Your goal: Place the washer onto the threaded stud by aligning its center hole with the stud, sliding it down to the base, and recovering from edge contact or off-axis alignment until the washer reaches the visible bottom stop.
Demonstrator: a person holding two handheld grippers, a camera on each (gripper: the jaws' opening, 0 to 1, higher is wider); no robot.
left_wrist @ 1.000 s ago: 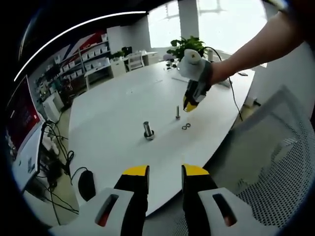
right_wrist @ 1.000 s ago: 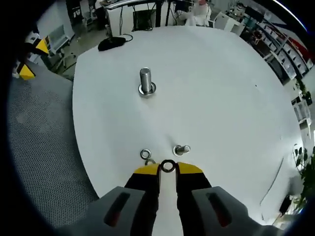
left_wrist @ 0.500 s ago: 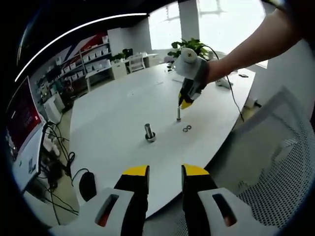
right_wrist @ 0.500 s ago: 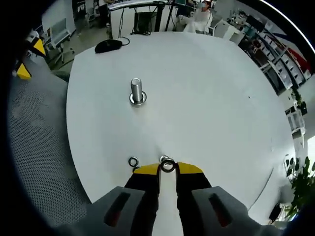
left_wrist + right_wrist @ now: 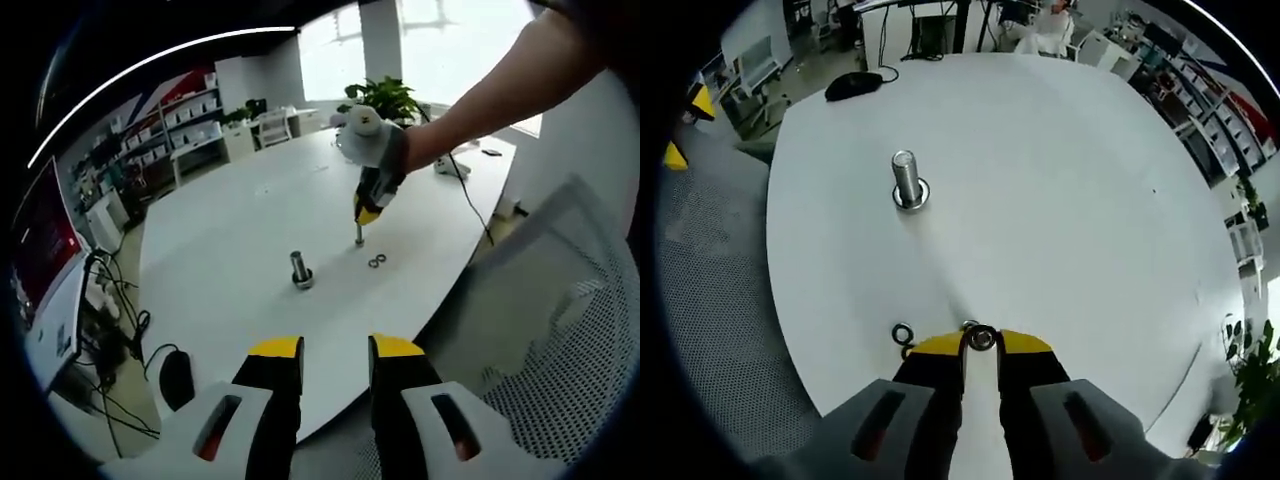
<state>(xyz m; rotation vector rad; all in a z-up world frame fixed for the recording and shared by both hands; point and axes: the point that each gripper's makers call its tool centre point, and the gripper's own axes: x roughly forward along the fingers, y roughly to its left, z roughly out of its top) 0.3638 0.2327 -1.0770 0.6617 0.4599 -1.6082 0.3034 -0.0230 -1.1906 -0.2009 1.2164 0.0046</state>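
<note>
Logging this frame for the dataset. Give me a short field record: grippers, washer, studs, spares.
right gripper: shut on washer, poised over small stud
left gripper: open, held back off the table edge, holding nothing
large stud: upright on white table, a washer at its base
spare washers: lying flat on the table beside the small stud
washer seated: not yet

Right gripper (image 5: 981, 341) with washer (image 5: 981, 338), now lower over the stud (image 5: 359, 236).
</note>
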